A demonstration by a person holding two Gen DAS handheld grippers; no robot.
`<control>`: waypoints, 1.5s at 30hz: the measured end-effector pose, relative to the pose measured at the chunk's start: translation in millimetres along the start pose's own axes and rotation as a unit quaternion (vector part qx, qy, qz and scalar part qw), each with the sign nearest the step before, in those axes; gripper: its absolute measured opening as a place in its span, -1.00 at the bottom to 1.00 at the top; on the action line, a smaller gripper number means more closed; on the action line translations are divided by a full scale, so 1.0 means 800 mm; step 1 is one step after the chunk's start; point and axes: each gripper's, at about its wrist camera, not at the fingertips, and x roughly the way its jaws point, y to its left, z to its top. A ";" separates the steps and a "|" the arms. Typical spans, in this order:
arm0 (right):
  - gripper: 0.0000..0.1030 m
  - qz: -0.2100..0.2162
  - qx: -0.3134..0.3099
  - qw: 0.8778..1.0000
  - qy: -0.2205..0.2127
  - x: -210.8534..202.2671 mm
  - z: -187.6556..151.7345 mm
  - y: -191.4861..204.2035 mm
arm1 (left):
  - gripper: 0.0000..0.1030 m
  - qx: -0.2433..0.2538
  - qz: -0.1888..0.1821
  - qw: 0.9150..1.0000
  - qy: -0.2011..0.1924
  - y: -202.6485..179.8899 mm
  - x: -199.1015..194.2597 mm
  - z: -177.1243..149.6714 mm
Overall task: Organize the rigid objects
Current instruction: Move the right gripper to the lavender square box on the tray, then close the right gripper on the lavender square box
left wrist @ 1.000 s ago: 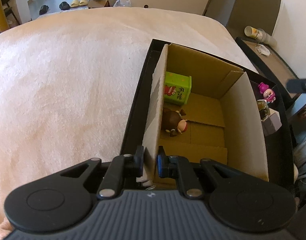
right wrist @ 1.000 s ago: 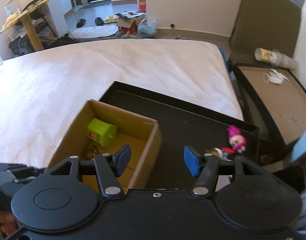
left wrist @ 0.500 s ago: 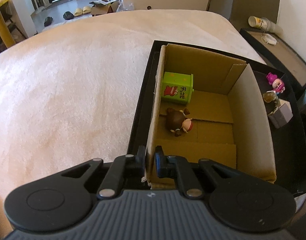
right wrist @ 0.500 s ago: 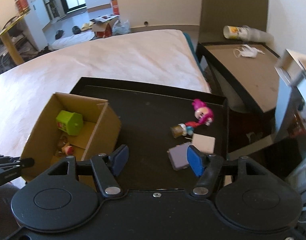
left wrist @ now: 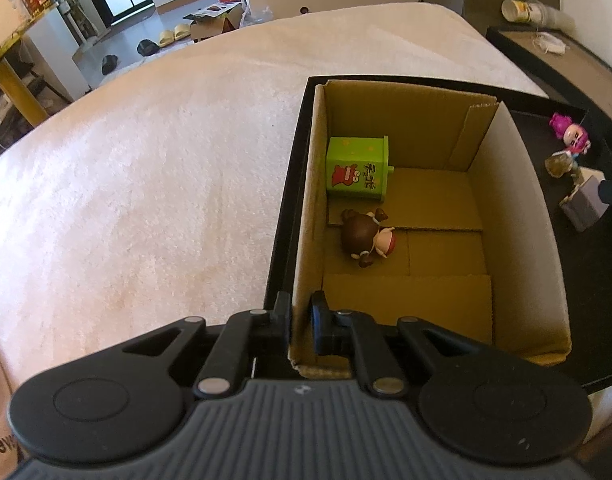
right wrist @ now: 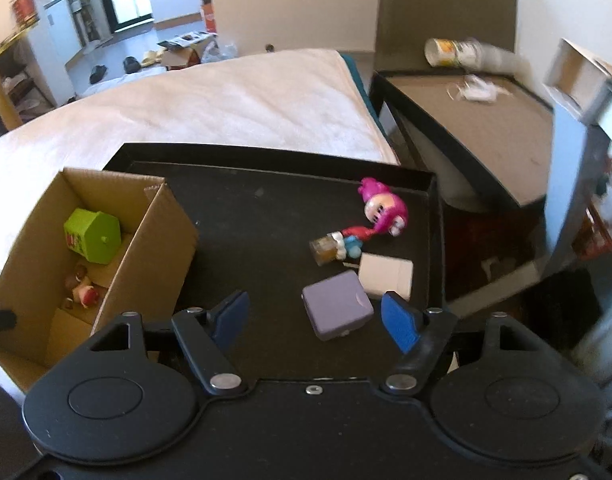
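Only the left wrist view showed the left gripper (left wrist: pixel 299 320) clamped on the cardboard box (left wrist: pixel 518 216) wall at lower centre. The right gripper (right wrist: pixel 314 316), jaws opening wide, hovered around a lilac cube (right wrist: pixel 338 310) on the black tray (right wrist: pixel 241 200); beyond lay a pink-haired figure (right wrist: pixel 384 210), partly blurred.

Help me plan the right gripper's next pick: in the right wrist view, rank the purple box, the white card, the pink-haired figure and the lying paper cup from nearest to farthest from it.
Measured from the right gripper, whose jaws are opening:
1. Purple box, between the fingers, on the black tray.
2. White card, just behind, to the right.
3. Pink-haired figure, near the tray's far right corner.
4. Paper cup, on the side table beyond.
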 end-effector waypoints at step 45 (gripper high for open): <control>-0.16 0.025 0.049 0.998 0.039 0.071 -0.005 -0.032 | -0.74 0.010 0.071 0.996 0.051 -0.030 0.005 0.020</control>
